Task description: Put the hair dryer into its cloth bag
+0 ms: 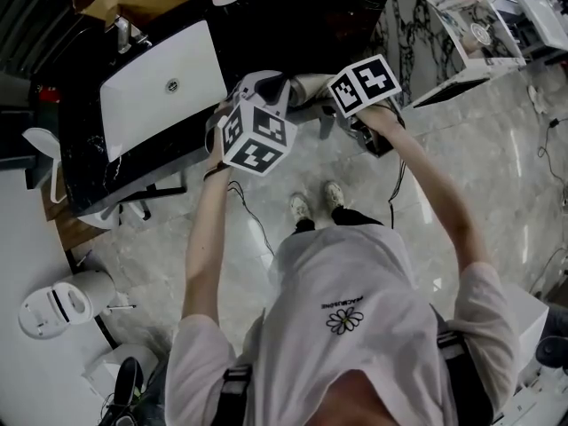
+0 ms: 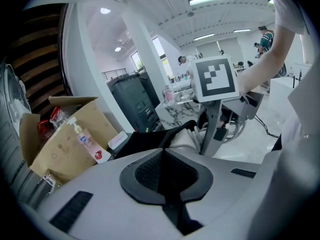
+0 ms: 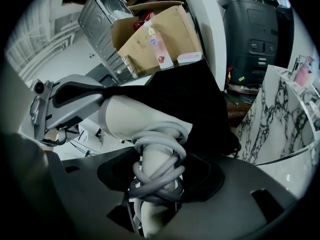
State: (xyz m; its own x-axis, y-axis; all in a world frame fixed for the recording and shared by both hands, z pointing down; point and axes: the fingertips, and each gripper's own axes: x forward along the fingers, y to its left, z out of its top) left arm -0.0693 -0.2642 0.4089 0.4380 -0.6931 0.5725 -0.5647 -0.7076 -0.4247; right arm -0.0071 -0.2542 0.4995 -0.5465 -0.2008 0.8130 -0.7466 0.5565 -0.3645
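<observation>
Both arms reach toward 12 o'clock in the head view: the left arm (image 1: pixel 202 238) runs nearly straight, and the right arm (image 1: pixel 435 193) angles in toward 11 o'clock, so the two claws sit near each other over the near edge of the black table (image 1: pixel 266 34). The left claw (image 2: pixel 163 156) points moderately downward. Its jaws are closed tight on a fold of the black bag (image 2: pixel 145 141) at the mouth. The right claw (image 3: pixel 160 169) points more steeply down. Its jaws stand wide and clamp the handle of the dryer (image 3: pixel 125 119), which is wrapped in the coiled grey cord (image 3: pixel 157 149). The dryer's pale barrel lies across toward 10 o'clock in the right gripper view, with the bag cloth draped over its far end; how deep it sits in the bag cannot be told. In that view the left claw sits at 9 o'clock, just beside the barrel. In the head view, a closed white laptop (image 1: pixel 160 87) lies at 9 o'clock of the left claw, near the table's edge but apart from the bag. A cardboard box (image 3: pixel 150 34) stands at 12 o'clock beyond the bag in the right gripper view. A marble slab (image 3: pixel 280 109) rises at 3 o'clock, close to the bag's right side. Bare floor (image 1: pixel 266 202) lies at 6 o'clock, between the table edge and the person's feet.
</observation>
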